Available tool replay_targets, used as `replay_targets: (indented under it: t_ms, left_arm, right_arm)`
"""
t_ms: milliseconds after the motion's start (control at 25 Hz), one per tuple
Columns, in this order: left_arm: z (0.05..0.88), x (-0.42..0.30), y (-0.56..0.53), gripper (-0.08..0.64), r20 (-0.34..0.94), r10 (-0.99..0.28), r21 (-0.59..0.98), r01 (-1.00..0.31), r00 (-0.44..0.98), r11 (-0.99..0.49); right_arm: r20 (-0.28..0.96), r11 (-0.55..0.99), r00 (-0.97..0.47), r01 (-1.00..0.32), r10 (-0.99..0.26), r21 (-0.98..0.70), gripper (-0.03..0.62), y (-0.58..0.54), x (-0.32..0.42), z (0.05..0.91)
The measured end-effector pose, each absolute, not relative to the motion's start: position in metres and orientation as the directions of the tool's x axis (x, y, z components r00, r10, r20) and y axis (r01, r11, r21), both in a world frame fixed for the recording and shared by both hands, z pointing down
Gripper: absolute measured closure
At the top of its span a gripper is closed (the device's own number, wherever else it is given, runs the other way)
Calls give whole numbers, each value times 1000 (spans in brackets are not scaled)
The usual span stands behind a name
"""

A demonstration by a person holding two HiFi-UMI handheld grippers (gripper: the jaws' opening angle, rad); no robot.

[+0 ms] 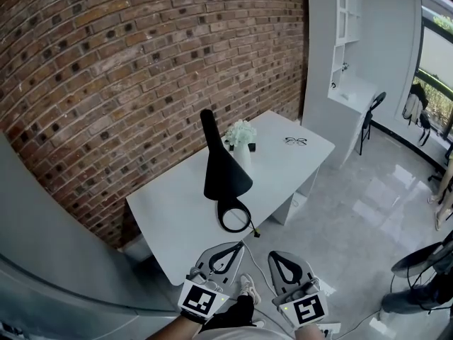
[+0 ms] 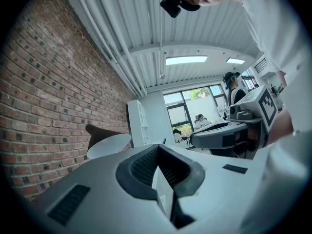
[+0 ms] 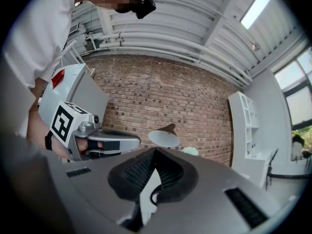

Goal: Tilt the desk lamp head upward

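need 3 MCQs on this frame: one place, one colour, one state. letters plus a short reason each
1. Where do the glasses lie?
A. on the floor
B. on the table, beyond the vase
C. on the lamp's base

2. What colour is the lamp?
A. white
B. red
C. black

3. How are the grippers?
A. both shut, empty, short of the table
B. left clamped on the lamp
C. both wide open

Key:
1 B: the glasses sit on the table past the vase.
2 C: the lamp is black from head to ring base.
3 A: left gripper and right gripper have their jaws together on nothing.
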State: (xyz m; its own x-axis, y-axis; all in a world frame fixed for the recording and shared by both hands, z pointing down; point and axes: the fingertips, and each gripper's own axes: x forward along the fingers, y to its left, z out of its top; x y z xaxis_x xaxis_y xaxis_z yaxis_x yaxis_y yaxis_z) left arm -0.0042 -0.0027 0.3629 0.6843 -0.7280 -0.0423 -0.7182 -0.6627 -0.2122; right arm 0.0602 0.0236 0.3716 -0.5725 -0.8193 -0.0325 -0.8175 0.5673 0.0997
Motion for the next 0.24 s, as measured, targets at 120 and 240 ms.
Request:
replay_targets:
  t_ms: [120, 240]
  left_arm:
    - [362, -1, 1, 554, -42, -726, -193, -718, 687, -668]
    - [360, -1, 4, 554, -43, -730, -170, -725, 682, -668]
  right_arm:
    - [-44, 571, -575, -817, -817, 84, 575, 22, 59, 365]
    - [-54, 575, -580, -814, -813, 82, 575, 22, 60, 357]
